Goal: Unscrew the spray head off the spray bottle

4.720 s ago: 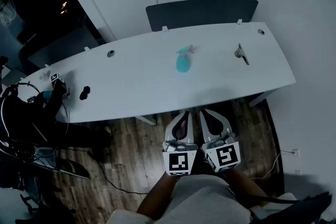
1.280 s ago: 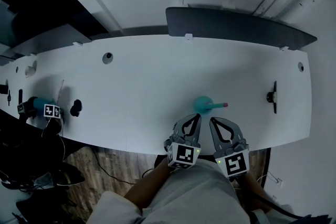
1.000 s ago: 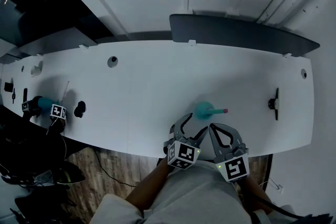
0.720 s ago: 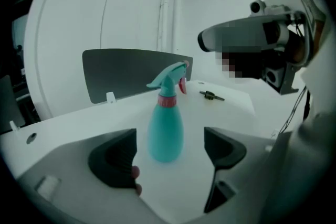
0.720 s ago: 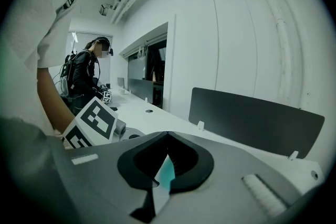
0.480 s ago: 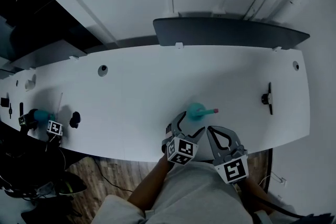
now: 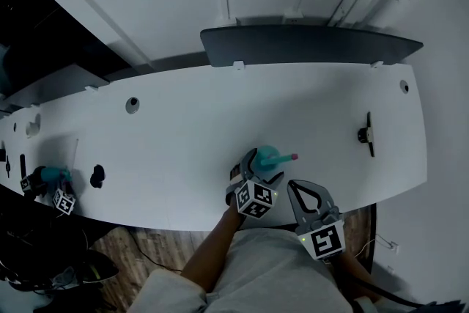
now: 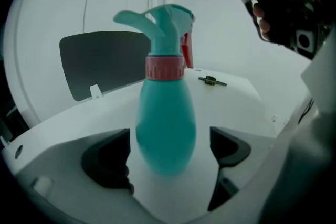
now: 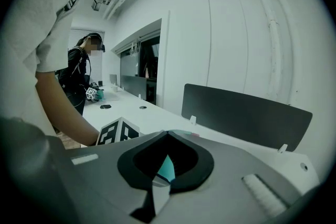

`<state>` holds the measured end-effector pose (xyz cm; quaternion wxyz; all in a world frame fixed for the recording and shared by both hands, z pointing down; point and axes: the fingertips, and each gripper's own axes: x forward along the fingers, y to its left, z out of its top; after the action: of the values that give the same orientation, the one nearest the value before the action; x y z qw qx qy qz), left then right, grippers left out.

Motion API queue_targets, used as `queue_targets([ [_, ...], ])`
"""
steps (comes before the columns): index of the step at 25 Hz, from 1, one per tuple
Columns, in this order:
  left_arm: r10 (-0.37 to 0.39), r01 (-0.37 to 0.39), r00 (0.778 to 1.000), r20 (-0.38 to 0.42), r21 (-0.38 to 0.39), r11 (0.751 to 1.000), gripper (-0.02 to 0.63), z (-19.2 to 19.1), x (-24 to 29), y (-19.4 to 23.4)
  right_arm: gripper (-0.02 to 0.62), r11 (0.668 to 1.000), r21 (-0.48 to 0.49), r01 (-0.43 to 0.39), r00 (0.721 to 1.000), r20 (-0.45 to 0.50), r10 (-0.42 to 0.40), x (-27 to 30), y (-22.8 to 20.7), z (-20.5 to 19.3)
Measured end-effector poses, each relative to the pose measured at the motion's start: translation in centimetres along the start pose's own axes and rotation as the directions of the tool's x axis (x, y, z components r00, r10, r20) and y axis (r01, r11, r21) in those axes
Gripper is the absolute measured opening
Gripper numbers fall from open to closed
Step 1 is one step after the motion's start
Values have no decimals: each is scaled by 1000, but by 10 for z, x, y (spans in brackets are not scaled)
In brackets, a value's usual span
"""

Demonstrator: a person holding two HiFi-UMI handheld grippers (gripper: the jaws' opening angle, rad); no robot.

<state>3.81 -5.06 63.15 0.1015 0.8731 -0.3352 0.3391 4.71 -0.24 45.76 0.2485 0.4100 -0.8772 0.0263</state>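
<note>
Your left gripper (image 8: 170, 157) grips nothing yet: the spray head (image 8: 160, 26) sits screwed on the spray bottle (image 8: 165, 123), upright near the bench's (image 7: 183, 128) front edge, so all the unscrewing is left. Its jaws have just been opening and stand spread around the bottle's body, pads clear. Your right gripper (image 7: 302, 187) is pressed together, empty.
</note>
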Motion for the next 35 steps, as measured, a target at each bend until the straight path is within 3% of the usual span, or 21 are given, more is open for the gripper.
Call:
queue_targets([
  [7, 55, -54, 998, -10, 121, 991, 439, 3, 13, -1, 0, 1000, 8, 12, 1000, 6, -12, 2, -4, 2],
  [9, 65, -64, 998, -10, 127, 990, 391, 5, 15, 2, 0, 1000, 6, 10, 1000, 4, -10, 2, -5, 2],
  [20, 78, -76, 997, -10, 143, 987, 383, 8, 17, 3, 0, 1000, 6, 0, 1000, 11, 0, 6, -9, 4],
  [24, 114, -113, 994, 4, 154, 982, 383, 16, 9, 10, 0, 1000, -9, -15, 1000, 19, 15, 8, -9, 5],
  [29, 209, -212, 977, 45, 300, 930, 383, 41, -17, 23, 0, 998, -37, -45, 998, 41, 46, 8, -6, 15],
  [35, 320, -315, 947, 39, 332, 889, 382, 47, -45, 46, 0, 992, -107, -62, 996, 56, 68, 4, 4, 31],
])
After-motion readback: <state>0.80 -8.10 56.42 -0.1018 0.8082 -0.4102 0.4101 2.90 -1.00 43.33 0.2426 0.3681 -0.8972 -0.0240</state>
